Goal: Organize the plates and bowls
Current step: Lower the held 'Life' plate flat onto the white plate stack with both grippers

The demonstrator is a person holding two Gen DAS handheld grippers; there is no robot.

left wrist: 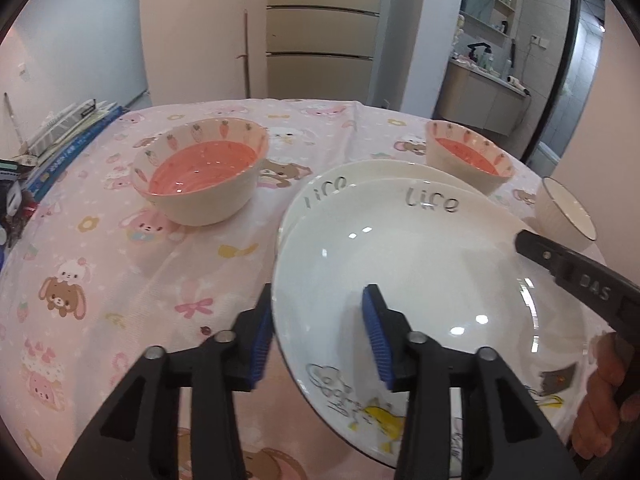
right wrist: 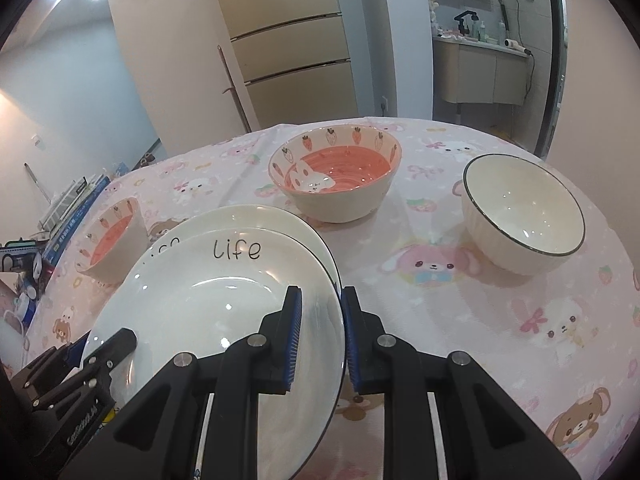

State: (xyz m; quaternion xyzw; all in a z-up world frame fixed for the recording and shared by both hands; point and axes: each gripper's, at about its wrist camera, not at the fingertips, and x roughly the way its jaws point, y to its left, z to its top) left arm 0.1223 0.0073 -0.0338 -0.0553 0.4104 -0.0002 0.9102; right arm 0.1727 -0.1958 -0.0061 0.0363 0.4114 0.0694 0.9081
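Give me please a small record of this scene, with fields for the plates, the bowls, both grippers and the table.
top plate: white "Life" plate, lying on or just over the lower one
lower plate: second white "Life" plate, rim showing behind
left gripper: open, straddling the top plate's left rim
right gripper: fingers on either side of its right rim, closure unclear
pink bowls: rabbit bowl; second pink bowl
white bowl: upright, apart from the plates
table: pink cartoon tablecloth
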